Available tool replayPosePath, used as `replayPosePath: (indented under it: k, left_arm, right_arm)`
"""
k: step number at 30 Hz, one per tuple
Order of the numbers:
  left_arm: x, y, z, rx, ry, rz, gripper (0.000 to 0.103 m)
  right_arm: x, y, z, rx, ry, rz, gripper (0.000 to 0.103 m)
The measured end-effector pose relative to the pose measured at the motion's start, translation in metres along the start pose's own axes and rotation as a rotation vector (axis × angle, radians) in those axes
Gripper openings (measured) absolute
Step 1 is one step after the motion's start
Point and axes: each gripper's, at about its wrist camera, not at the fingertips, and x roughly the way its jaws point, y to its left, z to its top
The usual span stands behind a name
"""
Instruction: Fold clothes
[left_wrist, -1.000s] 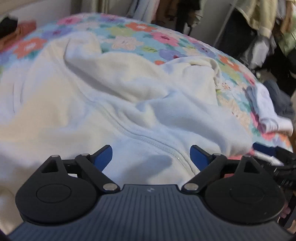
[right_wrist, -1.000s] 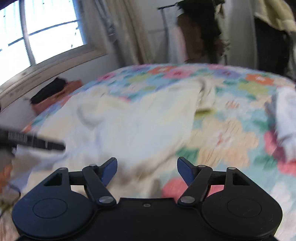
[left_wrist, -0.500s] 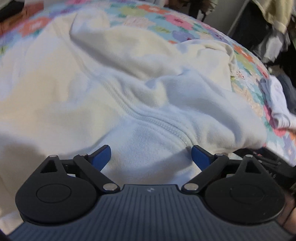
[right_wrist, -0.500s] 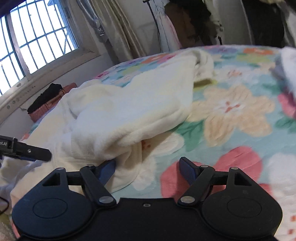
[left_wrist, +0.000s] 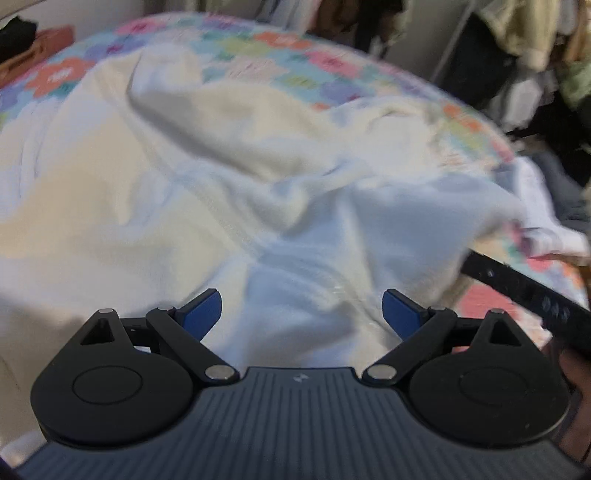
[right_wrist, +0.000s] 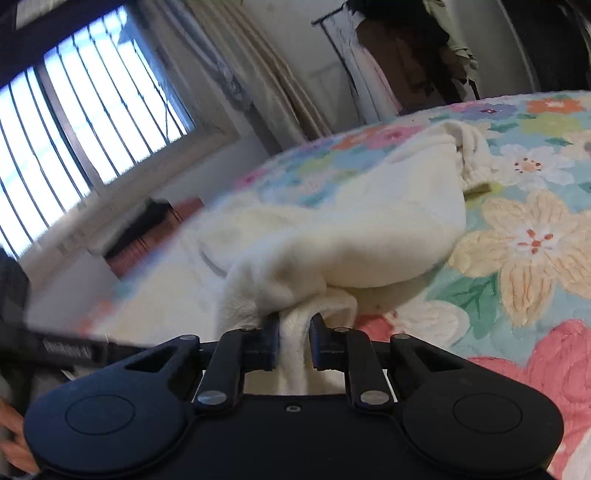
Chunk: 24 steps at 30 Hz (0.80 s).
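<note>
A cream-white fleece garment (left_wrist: 207, 177) with a zip seam lies spread and rumpled over a floral bedspread (left_wrist: 295, 48). My left gripper (left_wrist: 301, 314) is open and empty, hovering just over the garment's near part. My right gripper (right_wrist: 294, 341) is shut on a bunched edge of the same garment (right_wrist: 332, 236), which rises in a fold in front of it. The right gripper's black body (left_wrist: 524, 284) shows at the right of the left wrist view, at the garment's right edge.
The floral bedspread (right_wrist: 524, 236) lies bare to the right of the garment. A white cloth (left_wrist: 546, 221) lies at the bed's right edge. A clothes rack (left_wrist: 517, 55) stands behind the bed. A barred window (right_wrist: 74, 122) is on the left wall.
My right gripper moved in to the garment's edge and shut on it. The left gripper stayed open and pulled back a little; the view is blurred with motion.
</note>
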Motion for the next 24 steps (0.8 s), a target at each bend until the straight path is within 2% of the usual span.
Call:
replayPosePath:
  k: [4, 6, 8, 10, 12, 14, 16, 18, 20, 22, 24]
  left_arm:
    - [-0.039, -0.011, -0.017, -0.013, -0.074, -0.103, 0.098]
    - [-0.047, -0.016, -0.036, -0.03, -0.062, -0.09, 0.098]
    - [-0.048, -0.024, -0.058, -0.038, -0.019, -0.075, 0.098]
    - [-0.041, -0.032, -0.074, -0.067, 0.058, -0.142, 0.098]
    - [-0.024, -0.035, -0.081, -0.139, 0.162, -0.222, 0.098]
    - [-0.014, -0.039, -0.084, -0.196, 0.166, -0.199, 0.098]
    - [-0.007, -0.043, -0.081, -0.184, 0.1, -0.074, 0.098]
    - [-0.002, -0.048, -0.077, -0.13, 0.042, 0.096, 0.098]
    - [0.005, -0.052, -0.074, -0.093, 0.073, 0.118, 0.098]
    - [0.006, -0.055, -0.076, -0.088, 0.092, 0.065, 0.098]
    - [0.01, -0.061, -0.081, -0.071, 0.106, 0.009, 0.1]
  right_arm:
    - [-0.036, 0.004, 0.01, -0.002, -0.041, 0.005, 0.018]
    - [-0.052, 0.005, 0.005, -0.004, -0.054, -0.001, 0.018]
    - [-0.063, 0.006, -0.003, 0.003, -0.062, 0.003, 0.018]
    - [-0.065, 0.01, -0.009, -0.018, -0.064, -0.016, 0.018]
    - [-0.066, 0.014, -0.008, -0.022, -0.081, -0.002, 0.018]
    - [-0.069, 0.02, -0.006, -0.024, -0.099, 0.014, 0.018]
    - [-0.071, 0.025, -0.002, -0.027, -0.11, 0.03, 0.017]
    - [-0.072, 0.027, 0.003, -0.028, -0.115, 0.037, 0.017]
    - [-0.07, 0.028, 0.013, -0.021, -0.118, 0.049, 0.017]
    - [-0.067, 0.032, 0.025, -0.039, -0.126, 0.052, 0.017]
    - [-0.061, 0.047, 0.036, -0.143, -0.135, 0.017, 0.017]
